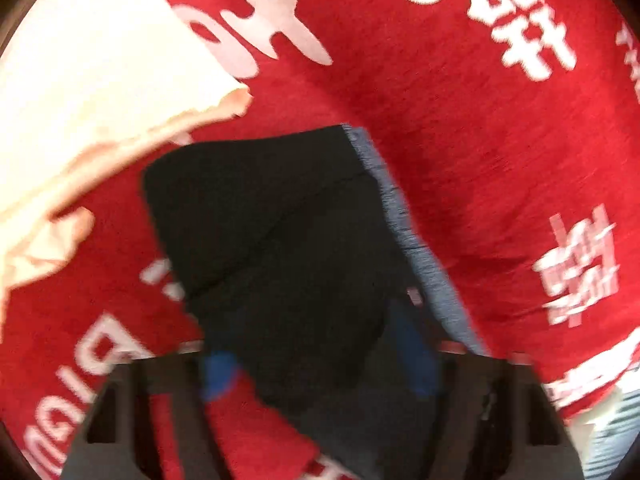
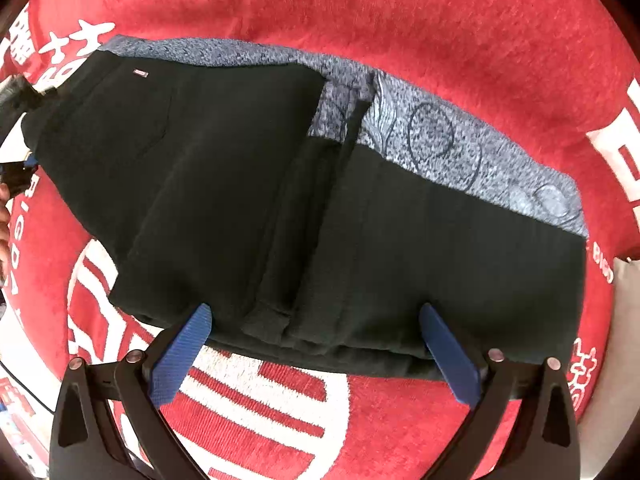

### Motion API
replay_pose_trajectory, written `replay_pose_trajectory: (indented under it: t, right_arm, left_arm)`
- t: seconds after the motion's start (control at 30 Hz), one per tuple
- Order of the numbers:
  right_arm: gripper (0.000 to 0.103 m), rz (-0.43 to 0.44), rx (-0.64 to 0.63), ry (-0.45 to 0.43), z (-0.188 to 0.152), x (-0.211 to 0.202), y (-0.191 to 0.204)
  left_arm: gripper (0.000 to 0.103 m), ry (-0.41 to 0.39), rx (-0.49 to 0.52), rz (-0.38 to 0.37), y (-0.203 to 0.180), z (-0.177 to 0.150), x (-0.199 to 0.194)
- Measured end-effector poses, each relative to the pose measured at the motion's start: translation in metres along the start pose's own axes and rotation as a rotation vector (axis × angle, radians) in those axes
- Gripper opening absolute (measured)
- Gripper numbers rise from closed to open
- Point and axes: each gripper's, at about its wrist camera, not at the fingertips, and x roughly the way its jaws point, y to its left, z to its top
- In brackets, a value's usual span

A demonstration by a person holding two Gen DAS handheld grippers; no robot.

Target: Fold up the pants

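Note:
The black pants (image 2: 248, 200) lie folded on a red cloth with white lettering, and a blue-grey patterned lining (image 2: 440, 136) shows along their far edge. My right gripper (image 2: 316, 316) is open, its blue fingers (image 2: 188, 344) spread at the near edge of the pants. In the left wrist view the pants (image 1: 280, 240) fill the centre and are blurred. My left gripper (image 1: 320, 360) has its blue pads (image 1: 218, 372) wide apart on either side of a fold of black fabric. The left gripper also shows at the left end of the pants in the right wrist view (image 2: 20, 164).
The red cloth (image 2: 400, 12) covers the whole surface. A pale peach garment (image 1: 80, 100) lies crumpled at the upper left in the left wrist view. A hand (image 2: 3, 216) shows at the left edge of the right wrist view.

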Motion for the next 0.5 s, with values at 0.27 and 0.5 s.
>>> replay_pose_trajectory:
  t: [0.27, 0.5]
  right_arm:
    - [0.103, 0.163, 0.025, -0.062, 0.07, -0.064, 0.004]
    - [0.103, 0.412, -0.081, 0.061, 0.181, -0.077, 0.069]
  left_arm:
    - [0.029, -0.106, 0.331, 0.199, -0.053, -0.021, -0.023]
    - [0.029, -0.22, 0.692, 0.285, -0.11, -0.064, -0.039]
